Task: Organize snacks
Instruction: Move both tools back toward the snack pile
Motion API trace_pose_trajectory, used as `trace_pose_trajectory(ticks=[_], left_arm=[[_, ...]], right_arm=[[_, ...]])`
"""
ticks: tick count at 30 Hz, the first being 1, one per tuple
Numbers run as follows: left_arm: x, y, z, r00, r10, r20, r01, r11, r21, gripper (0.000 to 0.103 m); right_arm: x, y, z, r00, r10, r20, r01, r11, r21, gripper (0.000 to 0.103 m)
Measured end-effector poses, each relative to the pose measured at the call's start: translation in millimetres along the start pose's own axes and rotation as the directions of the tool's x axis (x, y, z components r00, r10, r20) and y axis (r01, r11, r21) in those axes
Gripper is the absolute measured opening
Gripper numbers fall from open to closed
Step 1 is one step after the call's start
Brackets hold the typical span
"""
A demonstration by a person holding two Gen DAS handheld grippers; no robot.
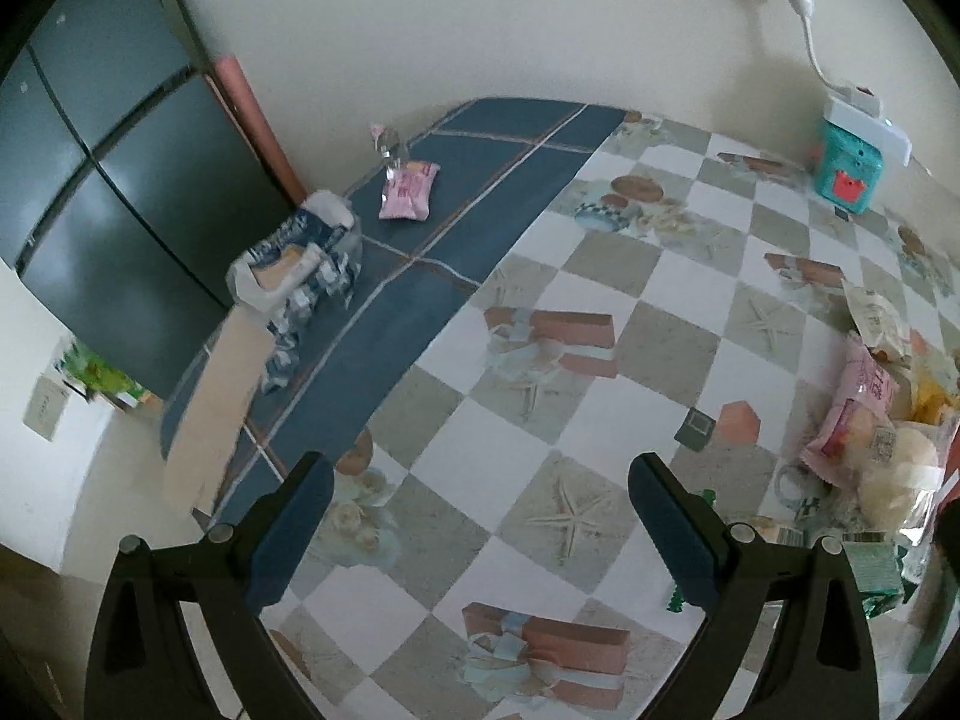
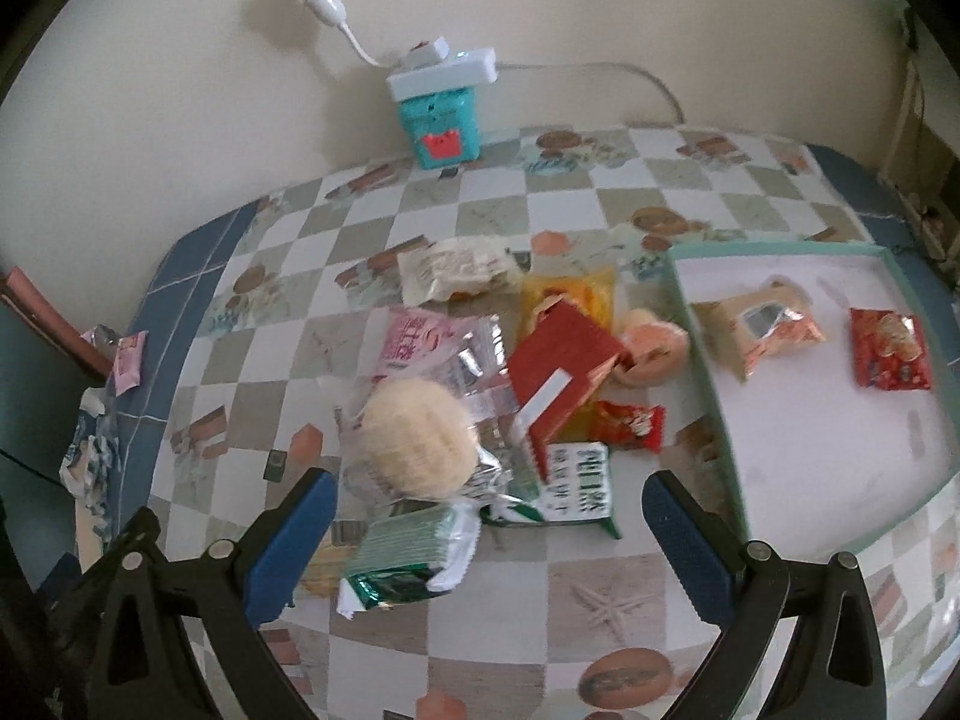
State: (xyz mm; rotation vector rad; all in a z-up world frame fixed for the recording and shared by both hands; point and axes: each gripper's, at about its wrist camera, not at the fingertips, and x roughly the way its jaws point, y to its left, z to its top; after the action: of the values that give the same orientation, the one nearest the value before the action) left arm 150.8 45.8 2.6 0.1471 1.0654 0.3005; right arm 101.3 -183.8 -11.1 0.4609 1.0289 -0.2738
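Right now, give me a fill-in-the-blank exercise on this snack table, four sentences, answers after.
1. The tray already holds ____ snack packets.
2. The red carton lies on the snack pile to the ____ of the tray.
3. Both the left hand-held gripper and the right hand-held gripper are ____, holding nothing.
4. A power strip rests on top of the ____ box by the wall.

Missing words: two; left; open; teal
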Motion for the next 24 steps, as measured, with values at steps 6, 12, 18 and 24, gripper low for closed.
trace_pose_trajectory(ticks=[6,12,18,24], left_arm=[[16,14,-2,0.989,-0.128,-0.073,0.121,0.988,-0.094,0.099],[19,10,-4,0.97,-0.218,-0.108,0.203,0.97,-0.131,0.099],[24,-10,-10,0.908,-0.381,-0.173,0.356,0.921,-0.159,0.099],[30,-25,-19,0.906,-0.366,-0.214,0.339,0.928,-0.154,0.099]], right_arm=[[15,0,0,0.999,0.014,-0.047,-0.014,1.0,-0.006,0.103],[25,-16,3,0.994,-0.003,-0.107,0.004,1.0,0.009,0.103],[37,-17,-4,0.983,-0.015,-0.182,0.015,1.0,0.0,0.103],[42,-1,-12,0.979,-0.01,-0.202,-0.003,0.998,-0.064,0.103]])
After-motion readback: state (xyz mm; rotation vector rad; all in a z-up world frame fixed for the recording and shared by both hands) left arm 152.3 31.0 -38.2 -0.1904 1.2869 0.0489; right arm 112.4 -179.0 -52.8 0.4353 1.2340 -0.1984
